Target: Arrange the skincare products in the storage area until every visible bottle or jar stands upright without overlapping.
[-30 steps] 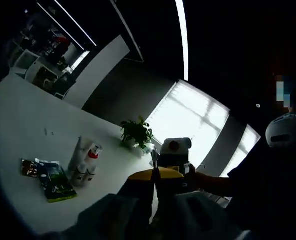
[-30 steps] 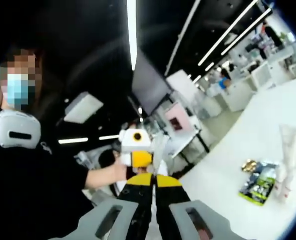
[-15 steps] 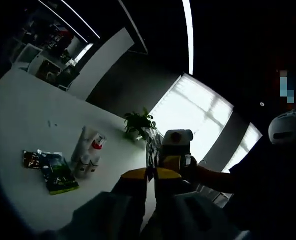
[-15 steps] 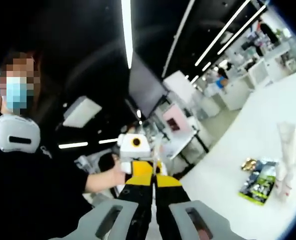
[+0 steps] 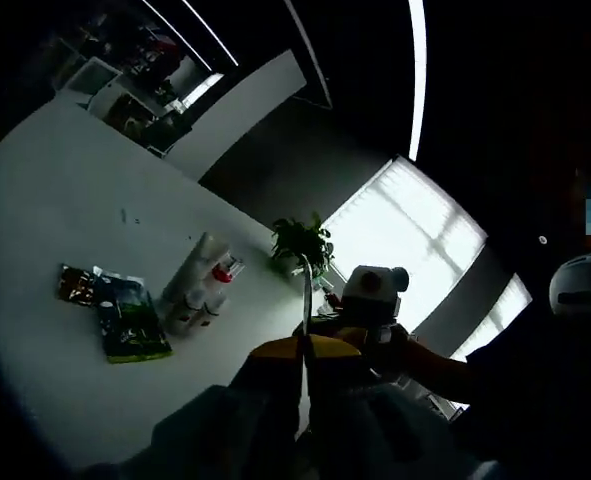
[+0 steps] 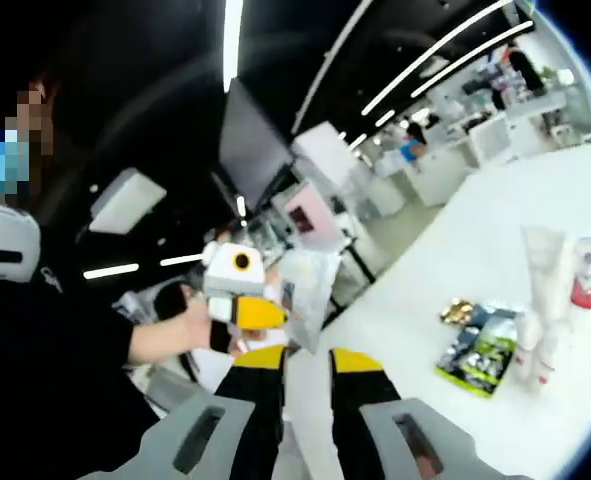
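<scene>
Skincare tubes (image 5: 200,292) beside green packet (image 5: 132,322); labels unreadable.

Tabletop (image 5: 45,230) white. Tubes (image 5: 197,285) white; small bottle (image 6: 584,274) red with white cap. Sachet (image 5: 130,320) dark green. Right gripper (image 6: 305,362) yellow-tipped, black, grey base.

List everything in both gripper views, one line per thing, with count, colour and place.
table: one, white, under all the products
tubes and bottles: a small cluster, white, one with a red cap, lying together mid-table; exact count unclear
sachets: a dark green one with a small gold-brown one at its far end, flat, beside the cluster
potted plant: one, green, far table edge by the window
left gripper: yellow-tipped jaws together on a thin sheet
right gripper: yellow-tipped jaws apart, nothing between them
</scene>
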`<state>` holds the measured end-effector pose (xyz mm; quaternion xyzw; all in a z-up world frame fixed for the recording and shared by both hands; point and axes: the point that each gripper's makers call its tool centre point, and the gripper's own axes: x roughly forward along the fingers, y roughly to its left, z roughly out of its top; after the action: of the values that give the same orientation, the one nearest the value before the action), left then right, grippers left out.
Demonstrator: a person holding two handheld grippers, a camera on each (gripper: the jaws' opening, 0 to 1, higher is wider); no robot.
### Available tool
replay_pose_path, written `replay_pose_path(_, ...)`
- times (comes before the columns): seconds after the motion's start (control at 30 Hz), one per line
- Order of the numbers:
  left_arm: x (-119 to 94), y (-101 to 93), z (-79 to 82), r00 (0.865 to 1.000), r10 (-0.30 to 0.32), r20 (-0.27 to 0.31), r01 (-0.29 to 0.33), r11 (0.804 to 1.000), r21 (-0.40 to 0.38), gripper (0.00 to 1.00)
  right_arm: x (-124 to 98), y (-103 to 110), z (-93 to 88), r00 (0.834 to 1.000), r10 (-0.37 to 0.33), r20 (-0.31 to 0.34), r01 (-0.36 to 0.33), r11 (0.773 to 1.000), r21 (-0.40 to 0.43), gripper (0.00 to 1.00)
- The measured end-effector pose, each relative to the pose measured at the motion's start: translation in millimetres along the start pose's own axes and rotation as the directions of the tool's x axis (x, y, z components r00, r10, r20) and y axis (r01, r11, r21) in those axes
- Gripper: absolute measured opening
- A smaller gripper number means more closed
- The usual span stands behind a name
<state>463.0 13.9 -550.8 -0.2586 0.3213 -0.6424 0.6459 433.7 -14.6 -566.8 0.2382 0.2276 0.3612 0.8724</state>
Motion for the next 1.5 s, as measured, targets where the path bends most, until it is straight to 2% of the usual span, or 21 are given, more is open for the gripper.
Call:
replay_pose_path(0.1,-1.7,11.3,-1.4,1.0,0.015,-0.011,-0.015,1.0,-0.02,0.01,-1.4,-10.6,-10.1,0.998,-0.047,-0.04,0.045,0.998,-0.051,0.19)
replay_pose_path(0.2,-4.2,29.4,-8.9,0.998,0.035,-0.05,-0.038,0.998,-0.049,0.01,-5.2,-19.4,-13.1,0.996,-0.09,-0.027,0.086,0.991,-0.103,0.29)
replay_pose_path(0.23,-4.4,34.3,-9.4,0.998,0.038,-0.048,-0.041,0.998,-0.053,0.01,-7.3,-25.7,-16.2,0.992,-0.122,-0.039,0.116,0.984,-0.133,0.36)
replay_pose_path(0.27,-5.1,38.9,-11.5,0.998,0.04,-0.054,-0.044,0.997,-0.071,0.01,-10.3,-34.2,-23.4,0.983,-0.168,-0.069,0.154,0.972,-0.176,0.42)
replay_pose_path(0.3,-5.1,43.5,-14.9,0.998,0.03,-0.063,-0.038,0.991,-0.13,0.01,-12.1,-39.7,-28.7,0.976,-0.198,-0.09,0.177,0.964,-0.196,0.48)
replay_pose_path(0.33,-5.3,49.8,-16.2,0.997,0.035,-0.063,-0.043,0.989,-0.14,0.01,-15.6,-47.7,-36.6,0.963,-0.24,-0.12,0.207,0.949,-0.236,0.55)
replay_pose_path(0.37,-5.2,56.1,-16.7,0.997,0.044,-0.065,-0.052,0.989,-0.139,0.01,-16.3,-49.0,-37.9,0.961,-0.247,-0.124,0.211,0.946,-0.245,0.58)
replay_pose_path(0.4,-5.8,63.4,-20.2,0.995,0.05,-0.081,-0.063,0.984,-0.167,0.01,-19.0,-53.9,-45.1,0.952,-0.27,-0.146,0.226,0.938,-0.261,0.61)
replay_pose_path(0.57,-8.8,86.7,-23.0,0.991,0.085,-0.106,-0.103,0.979,-0.175,0.01,-24.5,-63.4,-52.6,0.94,-0.303,-0.155,0.255,0.929,-0.268,0.73)
replay_pose_path(0.87,-13.9,112.1,-21.0,0.985,0.12,-0.128,-0.143,0.971,-0.192,0.01,-37.7,-72.4,-58.5,0.92,-0.36,-0.155,0.313,0.912,-0.266,0.88)
replay_pose_path(1.0,-16.0,124.8,-22.4,0.982,0.135,-0.135,-0.162,0.963,-0.217,0.01,-44.8,-75.3,-60.5,0.914,-0.378,-0.147,0.335,0.908,-0.253,0.99)
replay_pose_path(1.23,-15.9,146.1,-25.6,0.975,0.158,-0.153,-0.194,0.947,-0.258,0.01,-54.7,-78.1,-65.1,0.901,-0.403,-0.159,0.357,0.898,-0.256,0.99)
replay_pose_path(1.5,-12.7,171.2,-30.8,0.964,0.194,-0.182,-0.238,0.934,-0.268,0.01,-58.7,-81.3,-72.0,0.893,-0.417,-0.168,0.374,0.896,-0.238,0.99)
